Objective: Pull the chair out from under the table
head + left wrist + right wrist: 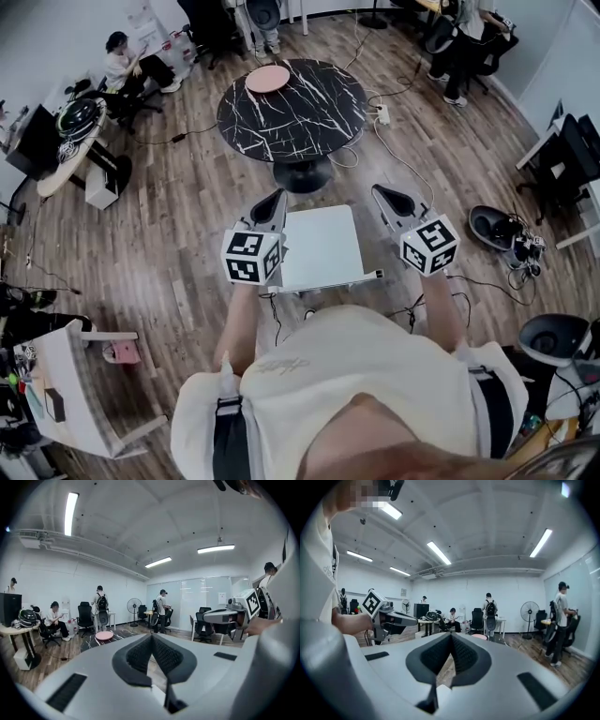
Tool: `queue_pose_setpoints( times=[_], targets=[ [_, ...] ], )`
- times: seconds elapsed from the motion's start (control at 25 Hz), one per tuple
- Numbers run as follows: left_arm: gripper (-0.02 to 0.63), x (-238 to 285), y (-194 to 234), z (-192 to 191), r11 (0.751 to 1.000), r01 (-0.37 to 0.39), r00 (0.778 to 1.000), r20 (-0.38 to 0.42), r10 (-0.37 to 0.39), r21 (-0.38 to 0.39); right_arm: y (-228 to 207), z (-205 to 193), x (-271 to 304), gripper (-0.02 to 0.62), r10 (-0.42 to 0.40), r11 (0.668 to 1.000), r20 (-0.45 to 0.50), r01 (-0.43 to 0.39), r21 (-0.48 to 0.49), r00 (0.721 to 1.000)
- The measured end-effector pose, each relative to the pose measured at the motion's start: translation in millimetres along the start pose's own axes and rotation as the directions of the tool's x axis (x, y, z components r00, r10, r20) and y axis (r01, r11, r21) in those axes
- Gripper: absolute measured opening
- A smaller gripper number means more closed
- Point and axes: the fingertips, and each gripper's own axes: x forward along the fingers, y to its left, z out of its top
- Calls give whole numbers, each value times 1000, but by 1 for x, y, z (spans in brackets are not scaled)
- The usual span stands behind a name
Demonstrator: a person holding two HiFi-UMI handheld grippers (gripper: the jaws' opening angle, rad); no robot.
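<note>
Left gripper [274, 202] and right gripper [384, 195] are held up side by side, fingers clenched on nothing, flanking the white chair [323, 246] at frame centre. The chair stands clear of the round black surface [309, 117] in the upper middle, which carries a pink plate [267, 78].

I read this as an open-plan office or lab: wood-plank floor [187, 216], black office chairs [85, 615], a person [54, 618] seated by a desk [14, 630], glass partition walls [206, 596], ceiling strip lights [438, 552], a pedestal fan [529, 609].
</note>
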Motion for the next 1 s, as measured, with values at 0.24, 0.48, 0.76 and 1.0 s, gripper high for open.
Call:
queue_pose_setpoints(
  times=[0.24, 0.48, 0.76, 1.0],
  targets=[
    [17, 3, 7, 23, 998, -38, 998, 57, 35, 50, -6, 21, -4, 6, -48, 996, 54, 52, -76, 997],
    [17, -8, 17, 25, 989, -127, 986, 122, 117, 78, -4, 33, -11, 6, -87, 991, 144, 101, -93, 986],
    [17, -27, 25, 10, 983, -182, 970, 165, 176, 23, -8, 33, -20, 6, -119, 990, 186, 130, -51, 975],
    [17, -30, 25, 1, 983, -183, 975, 131, 181, 5, -7, 21, -24, 6, -135, 990, 166, 141, -29, 977]
  ],
)
